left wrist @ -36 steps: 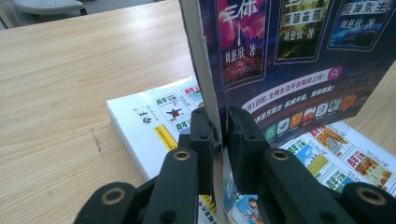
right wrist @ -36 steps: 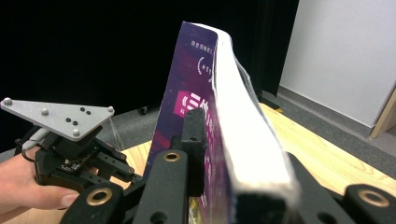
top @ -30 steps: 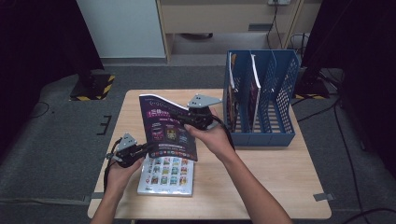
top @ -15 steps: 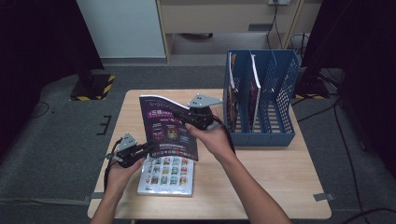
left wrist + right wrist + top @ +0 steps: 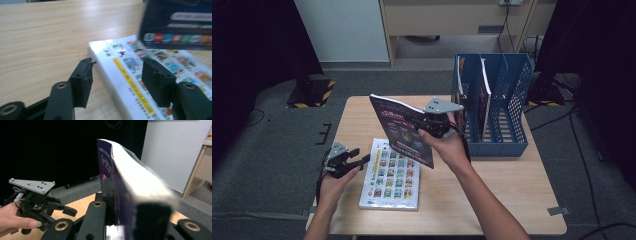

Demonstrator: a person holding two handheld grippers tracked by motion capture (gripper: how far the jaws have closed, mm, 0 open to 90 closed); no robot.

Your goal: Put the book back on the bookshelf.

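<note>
Altogether two books: purple book (image 5: 404, 131) clamped in right claw (image 5: 424, 125), catalogue (image 5: 392, 175) flat (left claw (image 5: 362, 160) newly parted, empty).

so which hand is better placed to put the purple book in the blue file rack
Right. The right gripper is already clamped on the raised purple book, beside the blue file rack. The left gripper is open, its jaws just widened, by the flat white book.

No text can be read with certainty. The dark purple book (image 5: 404, 132) shows pale title lines on its cover, too blurred to read. The white book with small colourful pictures (image 5: 393, 175) carries tiny print, also not legible.
</note>
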